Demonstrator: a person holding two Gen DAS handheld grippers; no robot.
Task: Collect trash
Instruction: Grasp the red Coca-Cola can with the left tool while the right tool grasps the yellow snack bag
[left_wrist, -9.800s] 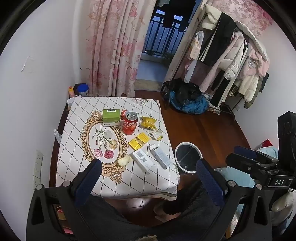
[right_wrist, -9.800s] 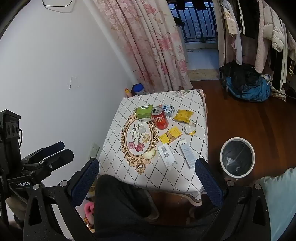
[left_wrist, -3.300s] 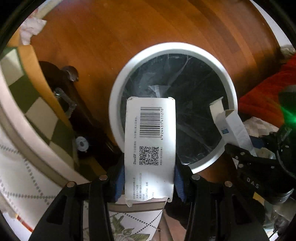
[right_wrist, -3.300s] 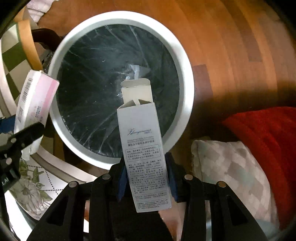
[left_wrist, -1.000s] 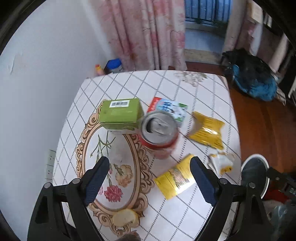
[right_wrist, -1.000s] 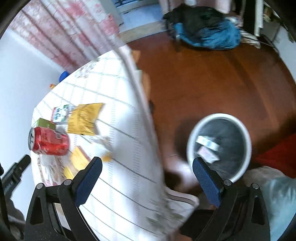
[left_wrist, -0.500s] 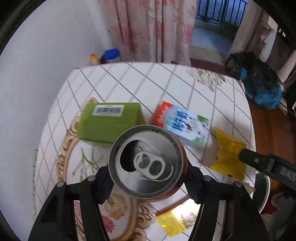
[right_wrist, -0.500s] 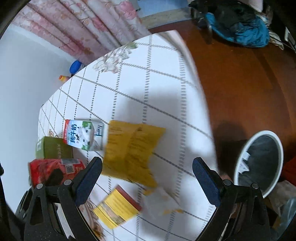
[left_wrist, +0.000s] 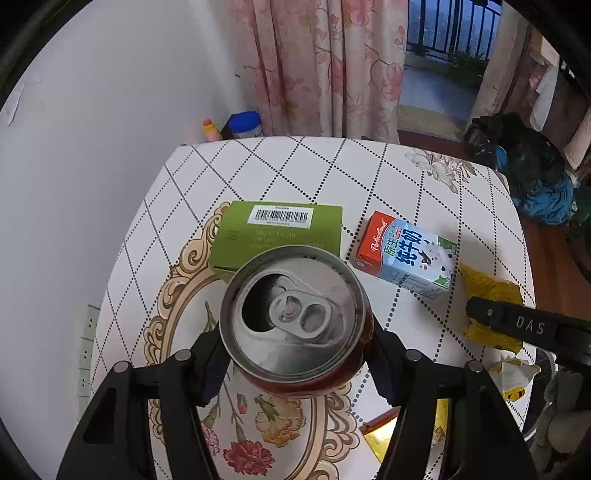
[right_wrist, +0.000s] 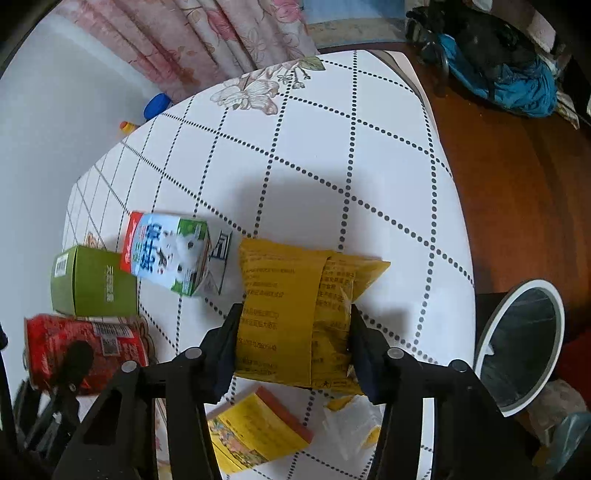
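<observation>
Left gripper (left_wrist: 297, 360) pinched opened red can (left_wrist: 293, 317) upright over table (left_wrist: 369, 177); right gripper (right_wrist: 293, 343) squeezed yellow packet (right_wrist: 295, 314) on cloth. Risks judged: dregs spilling if can tipped; slick packet slipping before bin (right_wrist: 517, 354).

Both grippers are matte black plastic, silver screws on the linkages, navy pads on the fingers (left_wrist: 212, 363), white "DAS" lettering.

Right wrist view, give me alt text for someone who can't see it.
The right gripper, jaws closed on a yellow snack bag, over a table. To the left lie a milk carton, green box and red can; a trash bin stands on the floor at right.
</observation>
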